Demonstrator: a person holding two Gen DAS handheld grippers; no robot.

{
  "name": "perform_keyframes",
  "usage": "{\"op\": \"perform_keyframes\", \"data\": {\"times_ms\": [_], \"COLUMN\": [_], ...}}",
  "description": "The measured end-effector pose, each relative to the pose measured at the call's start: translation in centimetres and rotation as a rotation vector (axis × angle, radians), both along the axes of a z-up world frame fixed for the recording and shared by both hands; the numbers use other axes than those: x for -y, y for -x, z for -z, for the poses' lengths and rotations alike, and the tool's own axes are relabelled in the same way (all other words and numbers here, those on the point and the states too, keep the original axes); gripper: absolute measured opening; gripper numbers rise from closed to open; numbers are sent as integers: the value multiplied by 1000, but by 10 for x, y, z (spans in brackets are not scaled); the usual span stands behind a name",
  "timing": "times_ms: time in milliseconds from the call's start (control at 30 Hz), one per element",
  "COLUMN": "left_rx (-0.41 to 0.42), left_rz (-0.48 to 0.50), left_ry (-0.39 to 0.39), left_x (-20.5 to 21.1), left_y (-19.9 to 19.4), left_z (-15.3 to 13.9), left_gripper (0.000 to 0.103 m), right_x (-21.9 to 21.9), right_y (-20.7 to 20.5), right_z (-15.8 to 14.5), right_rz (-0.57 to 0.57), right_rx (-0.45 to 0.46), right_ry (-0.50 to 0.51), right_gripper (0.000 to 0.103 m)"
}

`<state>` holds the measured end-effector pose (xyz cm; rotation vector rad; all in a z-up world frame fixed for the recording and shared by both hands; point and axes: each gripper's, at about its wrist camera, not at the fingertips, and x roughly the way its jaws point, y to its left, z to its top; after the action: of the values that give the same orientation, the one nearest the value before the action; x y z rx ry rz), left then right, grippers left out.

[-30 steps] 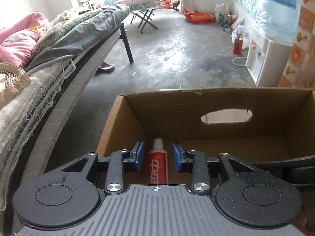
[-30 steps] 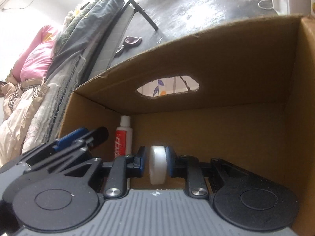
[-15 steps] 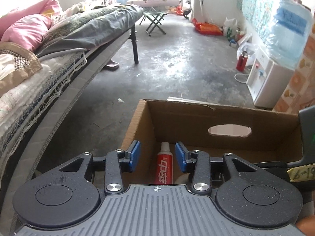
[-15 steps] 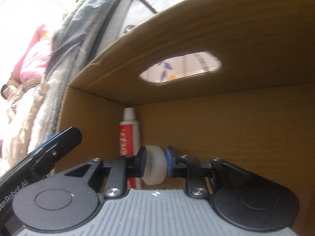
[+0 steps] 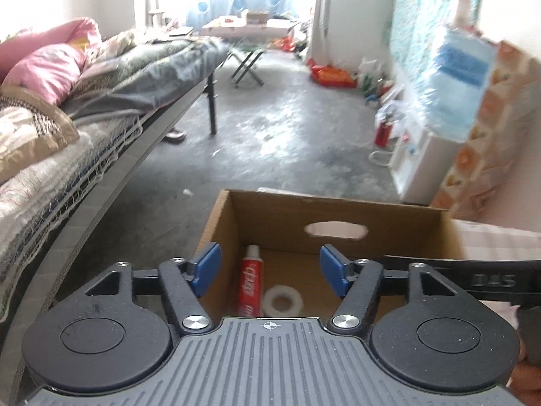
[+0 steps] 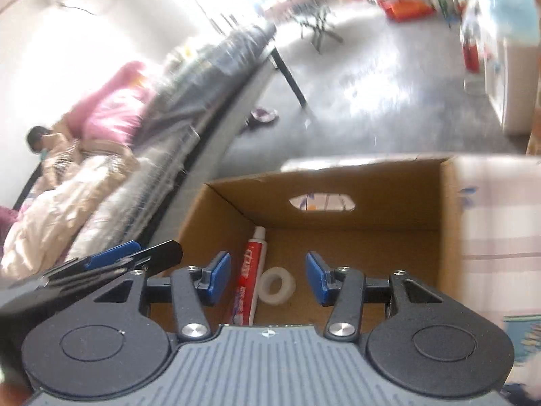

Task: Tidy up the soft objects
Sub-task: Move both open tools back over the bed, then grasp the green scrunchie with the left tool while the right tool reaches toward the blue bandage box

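While both grippers hover with jaws spread and empty above the cardboard box (image 5: 338, 211), a toothpaste tube (image 5: 251, 280) and white tape roll (image 5: 282, 301) lie side by side inside it.

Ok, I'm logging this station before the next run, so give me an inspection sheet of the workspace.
Surface: grey concrete floor, stained.
Job's things: toothpaste tube and white tape roll lie side by side in the open cardboard box.
Clutter: slipper under the bed.
Grippers: left gripper open, empty; right gripper open, empty.
Cables: white cord beside the water dispenser.
Surroundings: bed with pink pillows, folding table.
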<state>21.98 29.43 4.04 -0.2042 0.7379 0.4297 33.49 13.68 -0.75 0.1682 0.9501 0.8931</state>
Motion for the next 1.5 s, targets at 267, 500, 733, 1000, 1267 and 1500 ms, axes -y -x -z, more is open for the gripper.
{"op": "perform_keyframes", "data": {"times_ms": [267,500,733,1000,1267,1500], "left_rx": [60,22,36,35,-13,16], "left_rz": [137,286,378,558,742,728], "left_ry": [-20,-18,6,56,-13,-102], "left_x": [61,128,184,267,369,415], "left_y": [80,148,194,203,160,114], "left_z": [-47,-43,-9,29,66,89], "left_gripper": [94,97,97,98,98,98], "right_x": [126,261,382,456,468,489], "right_y": [77,145,201,234,223,206], "right_z": [-49,-57,-21,43,68,76], "right_rz": [-29,63,314,571,678,724], "right_rx": [110,148,129,51,123,167], "right_ry": [-89,-133,-181,-214,-160,-131], "right_gripper": [61,64,64,64,64,64]}}
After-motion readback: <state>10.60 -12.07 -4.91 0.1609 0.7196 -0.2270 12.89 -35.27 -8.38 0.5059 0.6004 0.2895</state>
